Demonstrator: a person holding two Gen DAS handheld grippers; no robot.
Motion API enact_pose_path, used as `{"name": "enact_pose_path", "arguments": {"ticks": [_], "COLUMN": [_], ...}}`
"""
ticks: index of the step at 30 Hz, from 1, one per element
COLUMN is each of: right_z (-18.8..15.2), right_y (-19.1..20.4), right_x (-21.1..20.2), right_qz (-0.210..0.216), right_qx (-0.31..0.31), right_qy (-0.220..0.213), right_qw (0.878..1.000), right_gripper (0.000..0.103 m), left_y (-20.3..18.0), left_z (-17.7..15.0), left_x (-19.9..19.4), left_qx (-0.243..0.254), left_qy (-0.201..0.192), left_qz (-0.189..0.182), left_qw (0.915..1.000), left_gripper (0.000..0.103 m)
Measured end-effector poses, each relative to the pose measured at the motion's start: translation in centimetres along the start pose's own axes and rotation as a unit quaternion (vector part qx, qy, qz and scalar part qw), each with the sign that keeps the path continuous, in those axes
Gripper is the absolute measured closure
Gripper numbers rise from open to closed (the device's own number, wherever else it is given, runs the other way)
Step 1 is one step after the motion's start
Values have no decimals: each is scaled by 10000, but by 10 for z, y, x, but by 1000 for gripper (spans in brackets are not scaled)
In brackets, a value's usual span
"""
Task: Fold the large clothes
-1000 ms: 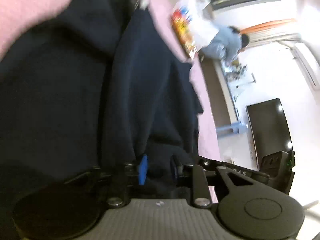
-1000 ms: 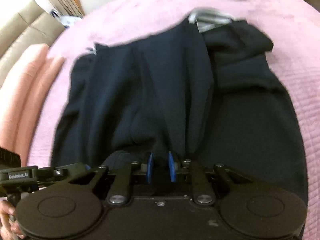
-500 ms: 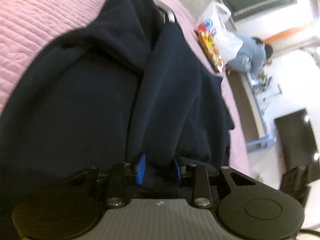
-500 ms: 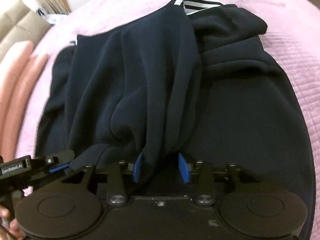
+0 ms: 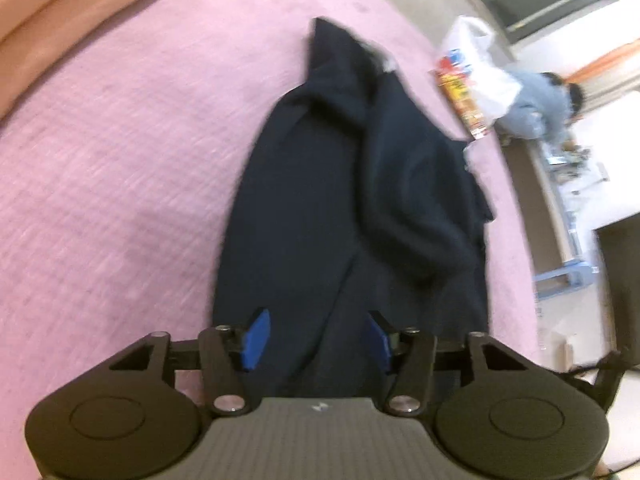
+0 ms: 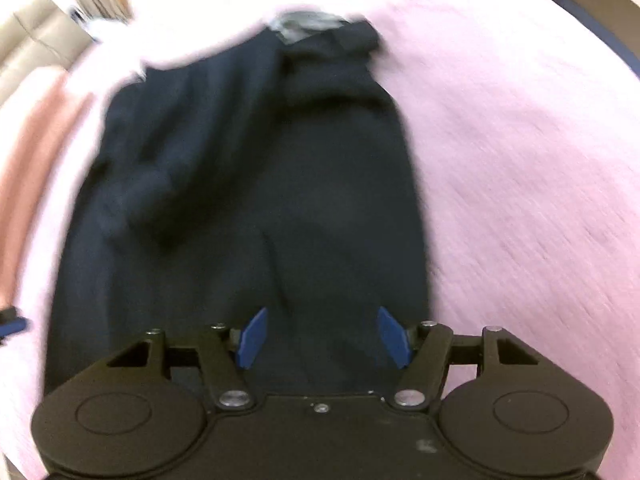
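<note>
One dark navy garment (image 6: 248, 208) lies lengthwise on the pink bed (image 6: 520, 160), partly folded, a bunched layer along one side. Both tools, left (image 5: 316, 338) and right (image 6: 322, 336), hover over its near end, blue fingers spread, gripping nothing. Next likely needs regrasping the hem for another fold.

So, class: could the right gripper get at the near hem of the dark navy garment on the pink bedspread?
Probably yes: the right gripper is open just above the dark navy garment, and nothing lies between them.
</note>
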State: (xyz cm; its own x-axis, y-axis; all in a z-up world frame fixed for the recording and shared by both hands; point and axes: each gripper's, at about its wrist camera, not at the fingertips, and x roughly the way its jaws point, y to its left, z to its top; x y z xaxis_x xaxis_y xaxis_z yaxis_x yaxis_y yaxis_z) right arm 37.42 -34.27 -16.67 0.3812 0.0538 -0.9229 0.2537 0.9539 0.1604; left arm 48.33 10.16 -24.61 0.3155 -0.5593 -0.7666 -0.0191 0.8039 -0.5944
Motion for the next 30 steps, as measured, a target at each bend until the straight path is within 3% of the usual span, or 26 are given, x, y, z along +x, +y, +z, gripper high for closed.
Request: {"name": "enact_pose_path", "arguments": {"ticks": [3, 6, 9, 11, 13, 14, 15, 20, 23, 25, 26, 27, 28, 30], "right_z": [-39, -73, -88, -92, -96, -96, -98, -116, -113, -107, -104, -99, -95, -90], "right_y": [-15, -23, -17, -6, 8, 13, 17, -18, -31, -29, -29, -28, -29, -27], "right_x": [-8, -12, -6, 10, 17, 14, 10, -3, -10, -17, -21, -23, -25, -26], "right_qz": [-318, -505, -520, -755, -977, -1046, -1244, -1684, -1491, -1331, -1112, -904, -720, -603], "right_qx": [255, 613, 782, 663, 471, 391, 271, 685, 881, 815, 871, 950, 1053, 1101], "right_qy": [491, 748, 794, 1060, 1074, 968, 925, 913, 842, 733, 632, 567, 479, 299], "right_qw": [9980, 9940, 9924, 9893, 9883, 9890, 9875, 9791, 9813, 9850, 9880, 9897, 9907, 9916], "right_gripper": [28, 27, 26, 29, 59, 82, 96, 98, 98, 90, 74, 35, 22, 22], "left_y": [12, 26, 28, 29, 28, 29, 30, 42, 49, 54, 55, 55, 55, 55], "left_z": [-23, -41, -53, -58, -60, -60, -59, -60, -64, -65, -66, -66, -66, -67], "left_x": [-20, -24, -16, -9, -8, -8, -8, -14, -17, -17, -18, -17, -16, -14], "left_qx": [-215, -357, -307, -277, -175, -134, -116, -124, -195, -279, -312, -346, -367, -383], "left_qy": [235, 466, 635, 737, 746, 756, 781, 884, 940, 1026, 1054, 1100, 1156, 1223], "left_qz": [225, 219, 253, 231, 222, 213, 196, 157, 100, -9, -72, -155, -224, -185], "left_qw": [9992, 9980, 9972, 9966, 9968, 9968, 9967, 9959, 9953, 9943, 9939, 9932, 9924, 9916], "left_gripper": [45, 45, 45, 45, 45, 44, 44, 44, 44, 44, 43, 42, 40, 36]}}
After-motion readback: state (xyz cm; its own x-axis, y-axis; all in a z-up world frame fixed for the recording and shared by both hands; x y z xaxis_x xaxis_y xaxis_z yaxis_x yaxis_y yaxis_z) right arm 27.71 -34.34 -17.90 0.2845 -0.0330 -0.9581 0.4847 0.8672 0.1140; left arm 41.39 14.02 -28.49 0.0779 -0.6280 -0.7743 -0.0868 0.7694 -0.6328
